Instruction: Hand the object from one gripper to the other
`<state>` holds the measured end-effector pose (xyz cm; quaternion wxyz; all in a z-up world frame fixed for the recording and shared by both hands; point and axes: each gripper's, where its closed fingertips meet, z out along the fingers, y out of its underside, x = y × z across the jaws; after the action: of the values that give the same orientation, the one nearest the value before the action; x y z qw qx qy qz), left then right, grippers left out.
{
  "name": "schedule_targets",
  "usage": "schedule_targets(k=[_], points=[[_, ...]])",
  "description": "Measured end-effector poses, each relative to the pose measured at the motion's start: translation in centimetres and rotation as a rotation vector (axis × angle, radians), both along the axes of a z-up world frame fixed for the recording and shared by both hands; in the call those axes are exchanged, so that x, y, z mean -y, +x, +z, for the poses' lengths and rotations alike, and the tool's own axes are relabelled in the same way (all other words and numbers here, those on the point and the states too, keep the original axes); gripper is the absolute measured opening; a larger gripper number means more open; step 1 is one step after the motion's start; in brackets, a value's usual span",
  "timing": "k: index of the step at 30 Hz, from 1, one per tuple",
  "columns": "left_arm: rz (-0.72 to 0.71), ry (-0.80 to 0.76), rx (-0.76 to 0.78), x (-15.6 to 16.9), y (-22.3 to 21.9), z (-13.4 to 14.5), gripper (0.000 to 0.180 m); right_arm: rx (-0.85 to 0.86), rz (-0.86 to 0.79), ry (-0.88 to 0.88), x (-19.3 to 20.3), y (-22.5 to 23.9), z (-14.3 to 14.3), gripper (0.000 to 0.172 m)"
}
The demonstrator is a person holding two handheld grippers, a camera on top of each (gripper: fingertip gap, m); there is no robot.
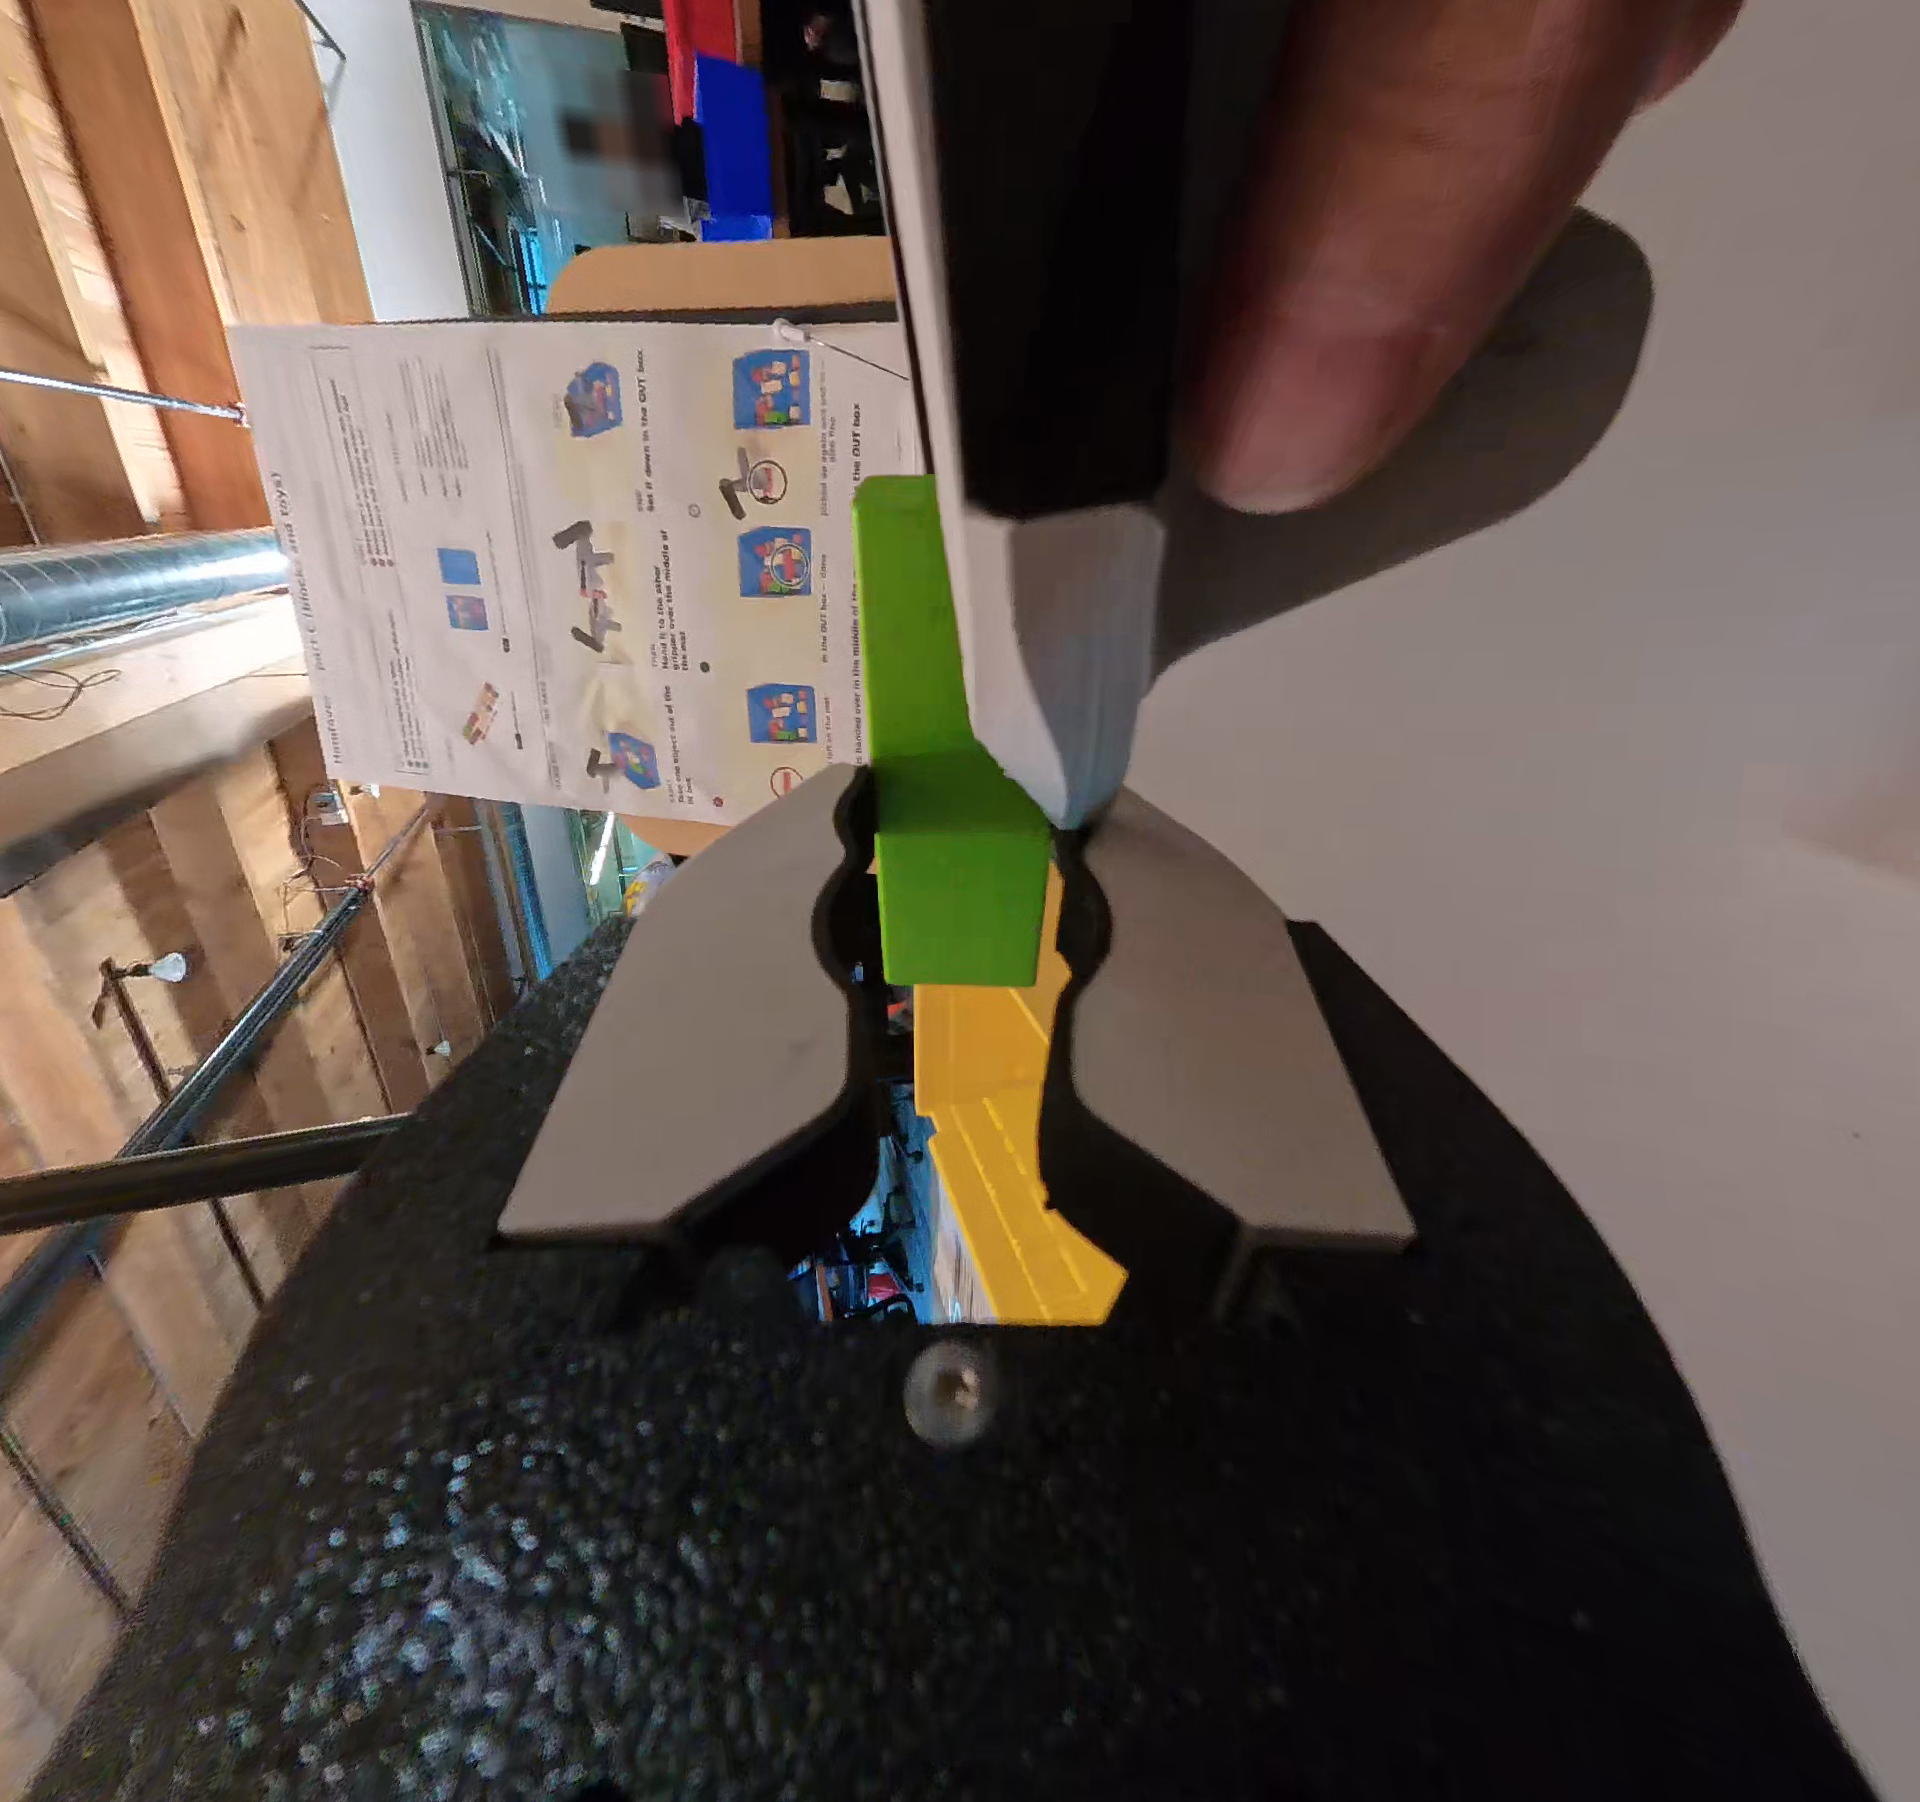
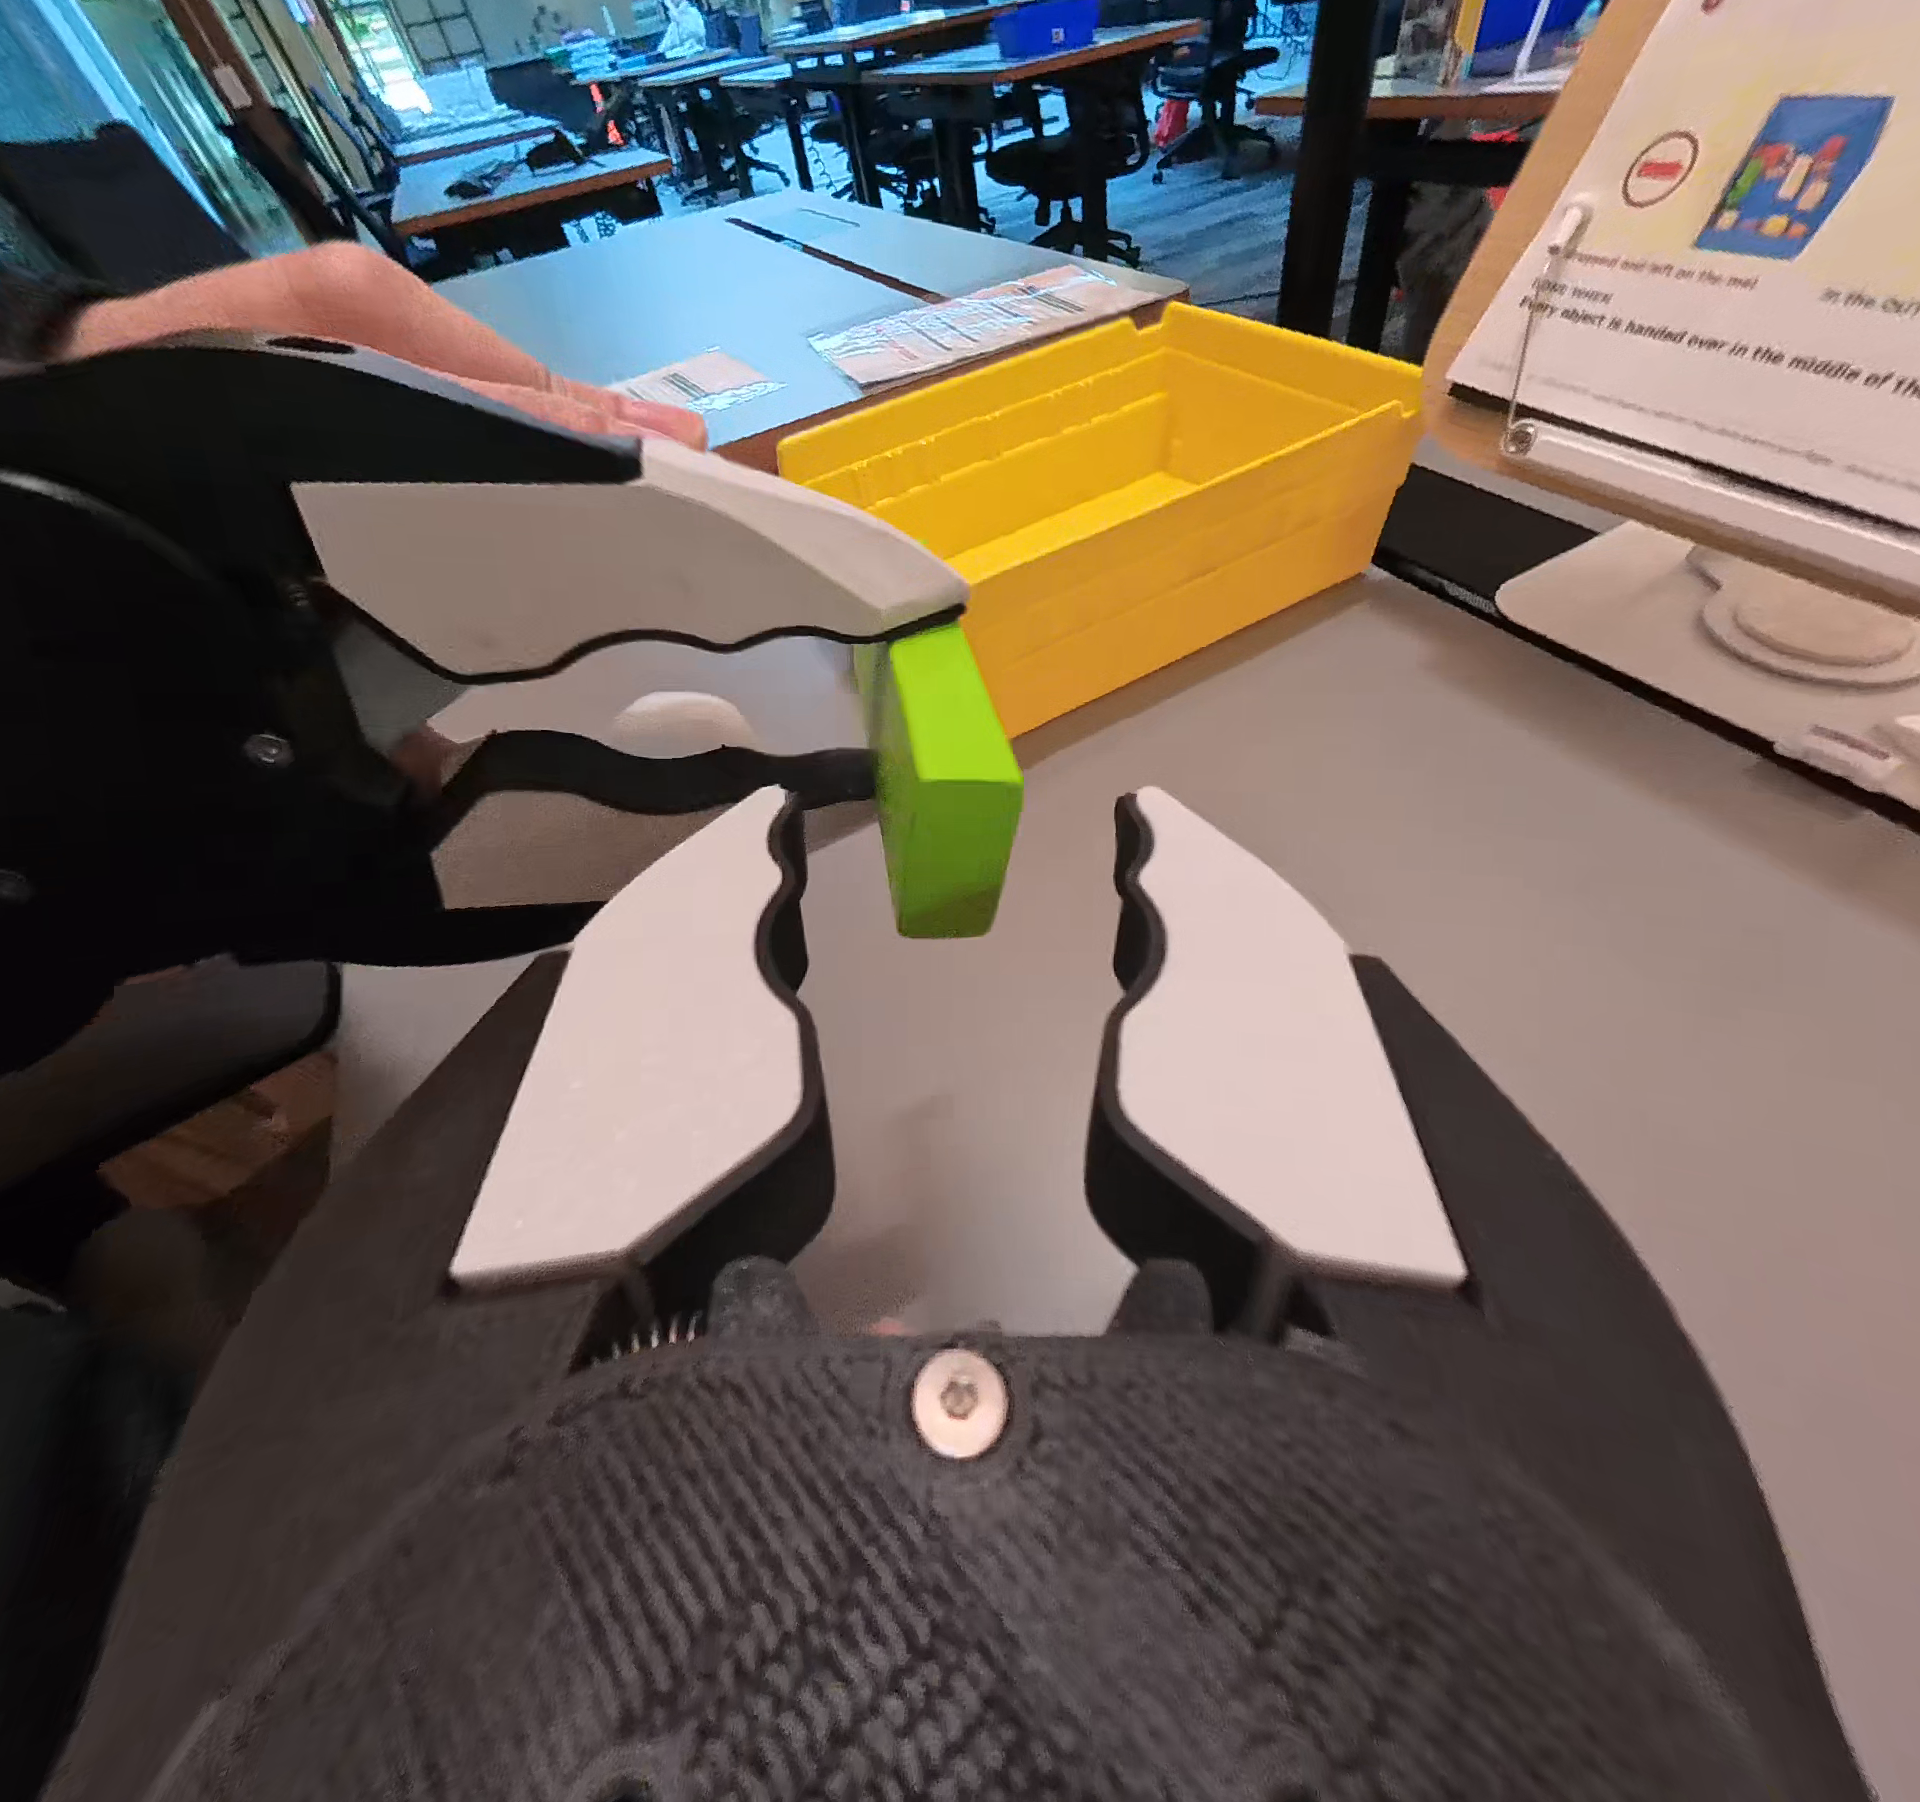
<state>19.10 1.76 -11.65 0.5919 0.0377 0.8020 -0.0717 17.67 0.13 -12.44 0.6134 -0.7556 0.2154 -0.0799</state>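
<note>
My right jaws (image 2: 961,879) fill the bottom of the right wrist view. They are spread, with clear space between each pad and the green block (image 2: 940,786) that hangs just above and ahead of them at mid-frame; nothing is pinched there.

My left jaws (image 1: 961,879) are pinching that block. In the left wrist view it sits clamped between the two pads at the centre of the frame. In the right wrist view the left jaws reach in from the left edge, one finger on the block's top end and the other against its side. The block hangs in the air above the grey tabletop (image 2: 1455,921).

As I judge it, the handover is about halfway. The block is lifted and offered, and my right jaws are lined up under its free lower end. Left to do: rise around that end, press the right pads on it, and only then let the left jaws go.

Farther back, toward the upper right, a yellow bin (image 2: 1143,485) stands on the tabletop. What I can see of its inside is bare; the near wall hides part of the floor. To its right stands an instruction sheet (image 2: 1714,194) on a stand.
</note>
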Motion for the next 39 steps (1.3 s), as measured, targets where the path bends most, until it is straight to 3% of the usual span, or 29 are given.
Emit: schedule_targets(k=[5,11,14,16,25,28,32,39], points=[[-0.04,-0.015,0.001,0.5,-0.6,0.1,0.032,0.058,0.03,-0.012,0.3,-0.5,0.7,0.06],[-0.086,-0.04,0.063,2.1,-1.0,0.0,0.033,0.014,0.068,0.056,-0.1,-0.8,1.2,0.059],[-0.063,-0.088,0.094,2.7,-0.8,0.2,0.032,-0.003,0.064,0.073,-0.5,-0.7,0.9,0.044],[-0.048,-0.142,0.091,3.1,-0.6,0.2,0.032,-0.006,0.032,0.096,-0.4,-0.2,1.0,0.018],[-0.015,-0.286,0.082,3.4,0.6,-1.1,0.039,-0.003,-0.05,0.006,1.4,1.9,-0.3,0.018],[0.011,-0.418,0.032,2.2,1.3,-1.5,0.044,-0.008,-0.16,0.014,5.1,4.5,0.0,0.018],[0.031,-0.665,-0.091,0.0,1.8,-1.8,0.044,0.007,-0.445,-0.037,14.4,8.9,-0.1,0.018],[0.075,-0.945,-0.297,-3.3,2.6,-2.6,0.037,-0.015,-0.847,-0.261,29.3,14.0,-3.3,0.017]])
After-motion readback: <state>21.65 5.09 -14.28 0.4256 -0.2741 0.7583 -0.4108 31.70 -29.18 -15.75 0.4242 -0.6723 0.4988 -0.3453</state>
